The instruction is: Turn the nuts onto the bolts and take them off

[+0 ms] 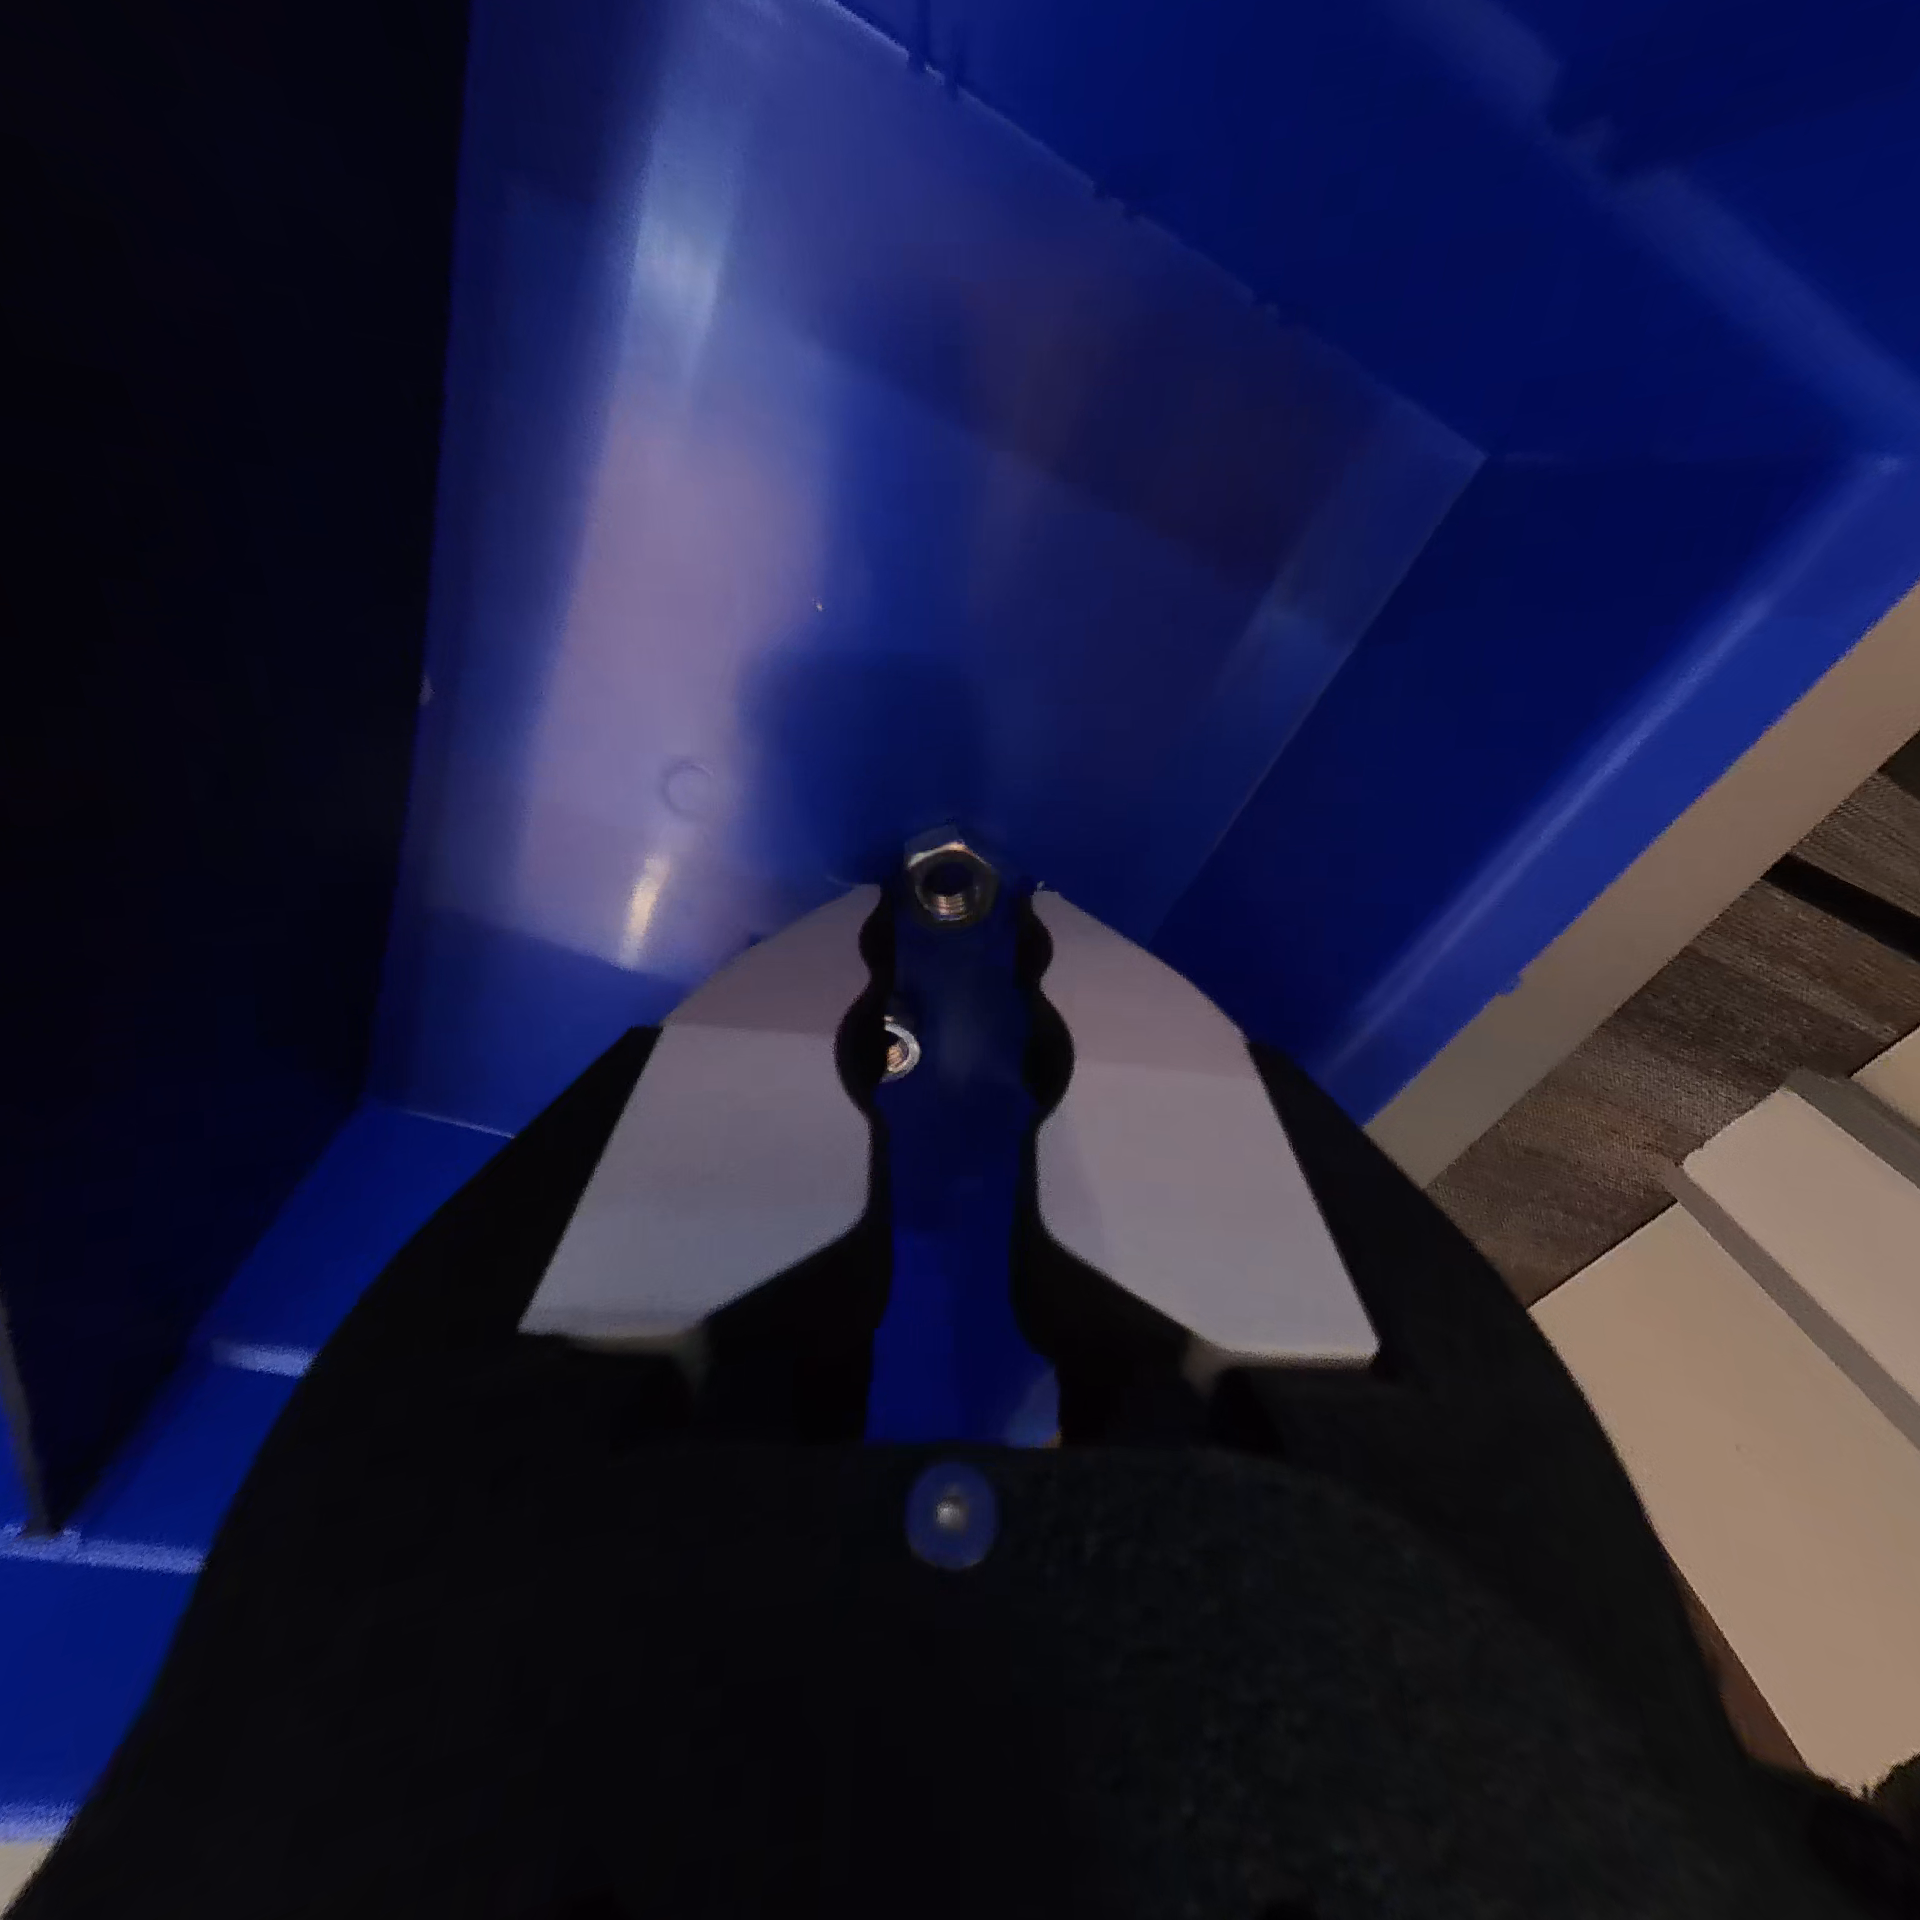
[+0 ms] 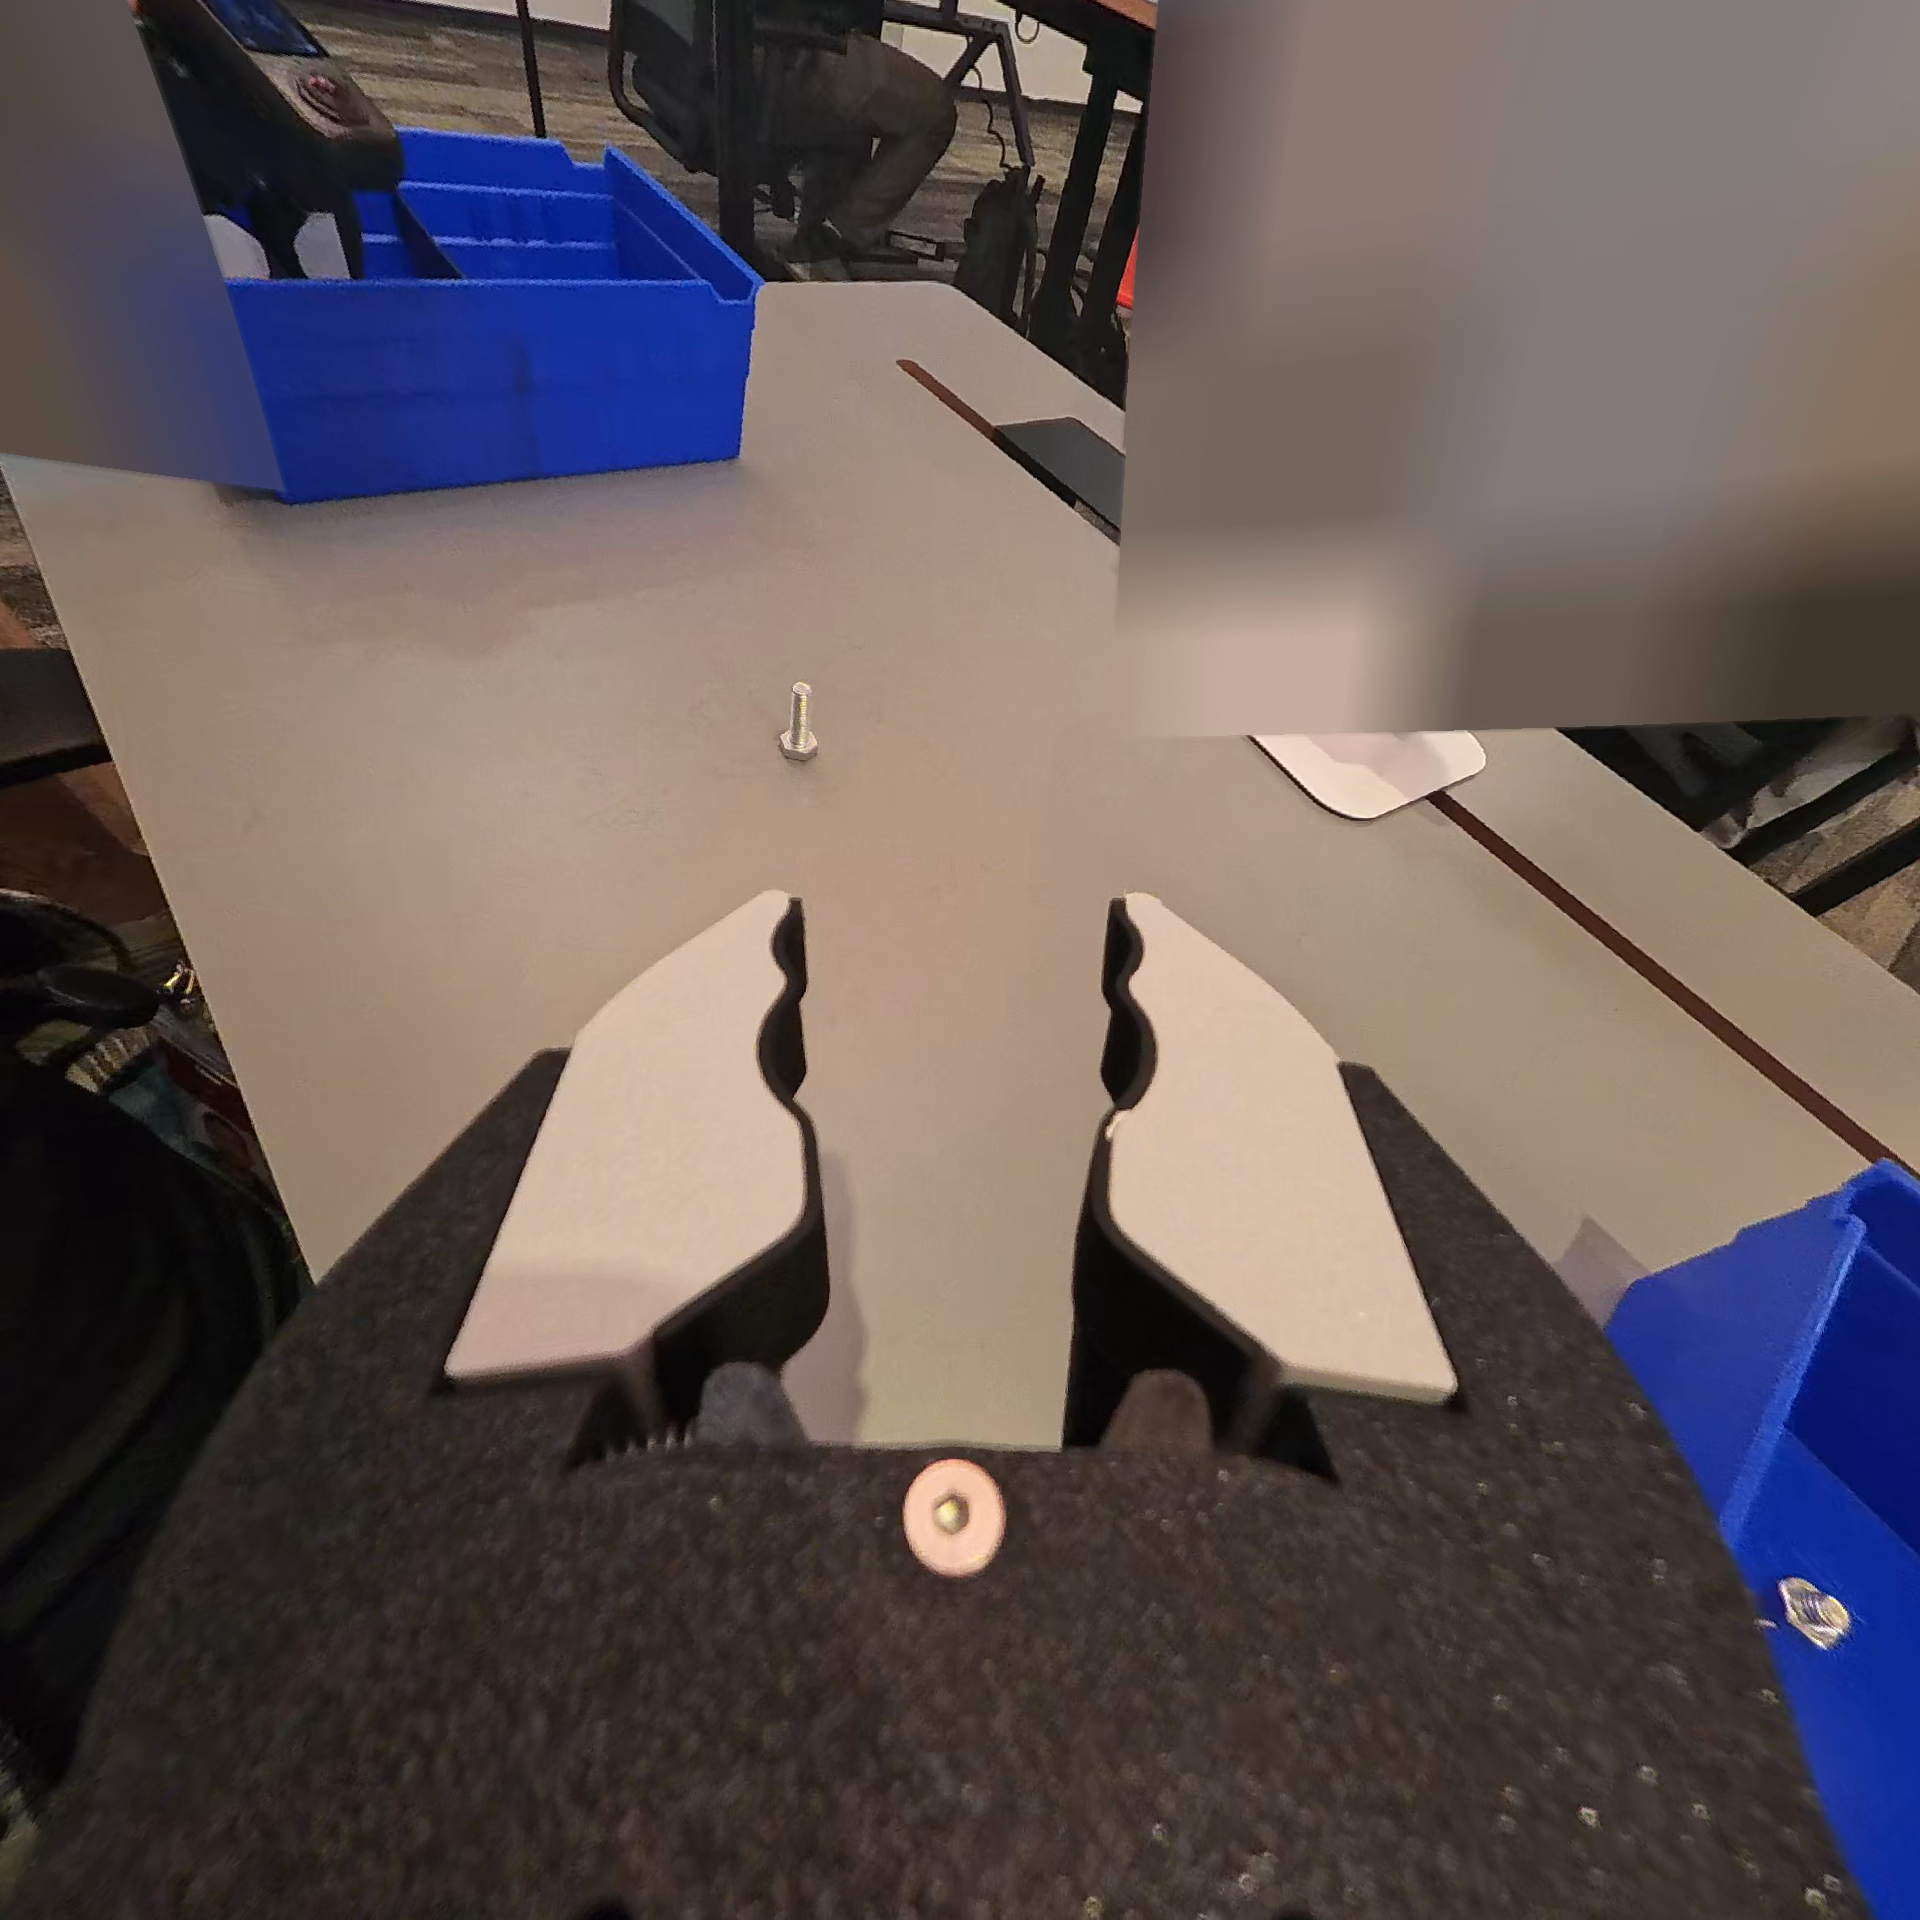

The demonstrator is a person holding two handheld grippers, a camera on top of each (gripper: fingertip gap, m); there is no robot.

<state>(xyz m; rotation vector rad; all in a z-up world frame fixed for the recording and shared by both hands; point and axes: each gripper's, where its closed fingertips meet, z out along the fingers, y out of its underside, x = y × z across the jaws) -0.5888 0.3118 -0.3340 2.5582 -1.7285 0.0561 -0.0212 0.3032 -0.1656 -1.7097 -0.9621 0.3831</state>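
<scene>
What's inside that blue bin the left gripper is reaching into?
Inside the blue bin, a hex nut sits at the left gripper tips; a second nut peeks between the fingers, which hide the floor beneath.

The left wrist view is dim: the left gripper sits inside a blue bin, whose walls hold soft pale glare ahead of the fingers and fall to near-black on the gripper's left. The right wrist view is evenly bright; the right gripper casts only faint shadow on the grey table. Wide-angle bending curves the table's edges, and both views soften toward the corners.
</scene>
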